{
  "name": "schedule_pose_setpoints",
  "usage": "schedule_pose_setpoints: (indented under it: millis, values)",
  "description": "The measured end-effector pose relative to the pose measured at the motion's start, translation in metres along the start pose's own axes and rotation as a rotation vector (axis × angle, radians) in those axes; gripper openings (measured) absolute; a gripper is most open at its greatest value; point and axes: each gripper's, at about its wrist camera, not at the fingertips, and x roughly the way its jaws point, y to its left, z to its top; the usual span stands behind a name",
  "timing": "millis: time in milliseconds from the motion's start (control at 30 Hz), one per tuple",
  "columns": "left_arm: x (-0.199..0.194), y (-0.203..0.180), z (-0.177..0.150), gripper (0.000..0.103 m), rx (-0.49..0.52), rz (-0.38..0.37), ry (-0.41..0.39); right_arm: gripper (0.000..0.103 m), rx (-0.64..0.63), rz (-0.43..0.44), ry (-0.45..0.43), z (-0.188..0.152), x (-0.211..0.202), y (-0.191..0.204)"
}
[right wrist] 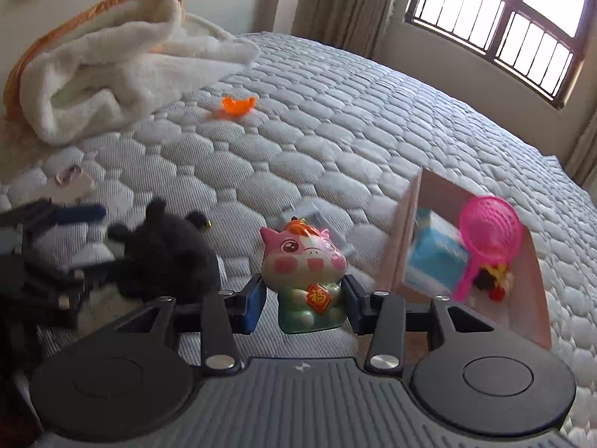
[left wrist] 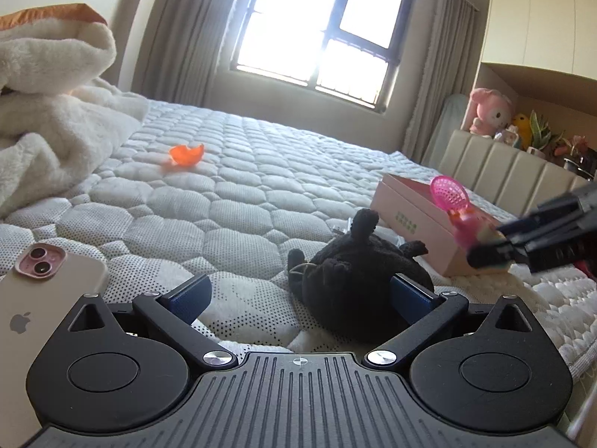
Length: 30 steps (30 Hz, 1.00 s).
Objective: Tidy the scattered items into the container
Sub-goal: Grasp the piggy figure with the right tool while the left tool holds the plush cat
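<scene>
Left wrist view: the left hand-held gripper (left wrist: 298, 295) is spread wide on the bed (left wrist: 261, 194), its right finger touching a black plush toy (left wrist: 350, 276), likely the next pick. The pink box (left wrist: 418, 220) sits far right.

Right wrist view: the right hand-held gripper (right wrist: 304, 306) pinches a pig figurine (right wrist: 304, 272) upright, just left of the box, ready to drop in beside the pink strainer (right wrist: 488, 231).

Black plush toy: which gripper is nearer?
Left. The left gripper has the black plush toy between its open fingers; the right gripper is off beside it, gripping the pig figurine.
</scene>
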Motion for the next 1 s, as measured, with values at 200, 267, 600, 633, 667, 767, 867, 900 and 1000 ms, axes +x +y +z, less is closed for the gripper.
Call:
schedule_pose_setpoints:
  millis: [200,267,600,633,667,767,867,900,1000]
  values:
    - [-0.002,0.004,-0.003,0.103,-0.031,0.004,-0.02,0.044,0.033,-0.025,-0.031,-0.063,-0.002,-0.008]
    - [-0.002,0.009,-0.003,0.103,-0.062,0.001,-0.019,0.044,0.042,-0.019,-0.048,-0.074,0.002,-0.011]
    - [0.007,0.017,-0.003,0.103,-0.126,-0.023,0.016,0.079,0.141,0.013,-0.289,-0.125,-0.002,-0.044]
    - [0.008,0.018,-0.003,0.103,-0.136,-0.03,0.021,0.079,0.18,0.033,-0.291,-0.131,0.0,-0.05]
    - [0.009,0.021,-0.003,0.103,-0.148,-0.038,0.026,0.079,0.227,0.062,-0.296,-0.135,0.001,-0.058]
    - [0.01,0.024,-0.003,0.103,-0.175,-0.047,0.028,0.09,0.363,0.156,-0.361,-0.143,-0.004,-0.082]
    - [0.011,0.023,-0.003,0.103,-0.175,-0.045,0.03,0.093,0.479,0.216,-0.348,-0.149,0.004,-0.1]
    - [0.011,0.024,-0.003,0.103,-0.177,-0.047,0.033,0.093,0.514,0.23,-0.342,-0.151,0.007,-0.104]
    - [0.011,0.025,-0.004,0.103,-0.192,-0.053,0.035,0.098,0.555,0.267,-0.337,-0.154,0.011,-0.111]
